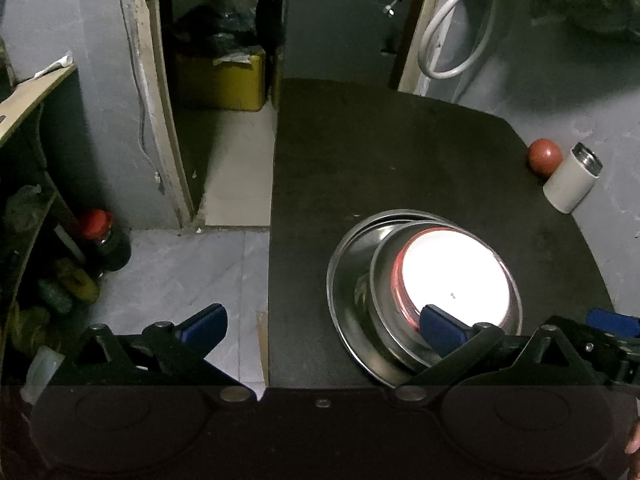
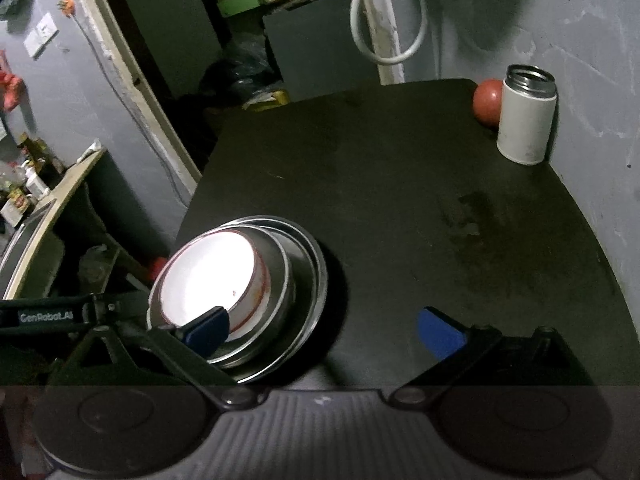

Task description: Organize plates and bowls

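Most of the table (image 2: 400,200) is wide open. The only blockers are the stacked steel dishes (image 2: 248,280) by its left edge, plus a white flask (image 2: 526,120) and red ball (image 2: 488,100) in the far right corner.

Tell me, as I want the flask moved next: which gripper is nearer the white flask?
Right. The right gripper hovers right of the stacked dishes, on the side of the white flask; the left gripper hovers over the left edge of the table, beyond them.
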Demonstrator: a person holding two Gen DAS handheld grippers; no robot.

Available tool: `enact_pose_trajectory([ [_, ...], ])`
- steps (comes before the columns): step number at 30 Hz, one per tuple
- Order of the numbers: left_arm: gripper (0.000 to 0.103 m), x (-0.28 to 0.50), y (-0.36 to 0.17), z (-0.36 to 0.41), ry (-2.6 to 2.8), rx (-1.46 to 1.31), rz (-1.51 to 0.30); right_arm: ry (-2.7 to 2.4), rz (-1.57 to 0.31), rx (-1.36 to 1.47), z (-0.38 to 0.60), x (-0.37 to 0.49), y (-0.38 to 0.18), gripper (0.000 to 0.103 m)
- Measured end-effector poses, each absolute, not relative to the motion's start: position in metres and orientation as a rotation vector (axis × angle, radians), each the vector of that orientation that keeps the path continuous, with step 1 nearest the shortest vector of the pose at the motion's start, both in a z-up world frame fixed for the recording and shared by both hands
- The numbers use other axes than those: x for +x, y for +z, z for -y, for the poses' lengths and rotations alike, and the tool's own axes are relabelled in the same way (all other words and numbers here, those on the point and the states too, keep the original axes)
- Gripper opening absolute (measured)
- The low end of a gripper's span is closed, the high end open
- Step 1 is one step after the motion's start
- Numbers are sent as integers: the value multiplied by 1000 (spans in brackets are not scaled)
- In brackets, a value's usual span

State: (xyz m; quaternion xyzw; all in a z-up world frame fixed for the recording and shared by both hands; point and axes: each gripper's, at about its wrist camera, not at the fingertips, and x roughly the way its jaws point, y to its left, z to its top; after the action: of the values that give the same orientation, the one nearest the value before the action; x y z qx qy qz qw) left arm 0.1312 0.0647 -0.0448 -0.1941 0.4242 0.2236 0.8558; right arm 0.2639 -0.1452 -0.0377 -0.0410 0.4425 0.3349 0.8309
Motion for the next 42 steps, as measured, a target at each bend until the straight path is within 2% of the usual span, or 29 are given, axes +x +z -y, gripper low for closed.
enact_pose_trajectory([
  [20,102,59,-31,-26,371,-329,-677,709,-769,-24,177,198,-12,103],
  [42,102,-61,-23,-15,212,-246,-617,426,-677,53,223,43,-2,103],
])
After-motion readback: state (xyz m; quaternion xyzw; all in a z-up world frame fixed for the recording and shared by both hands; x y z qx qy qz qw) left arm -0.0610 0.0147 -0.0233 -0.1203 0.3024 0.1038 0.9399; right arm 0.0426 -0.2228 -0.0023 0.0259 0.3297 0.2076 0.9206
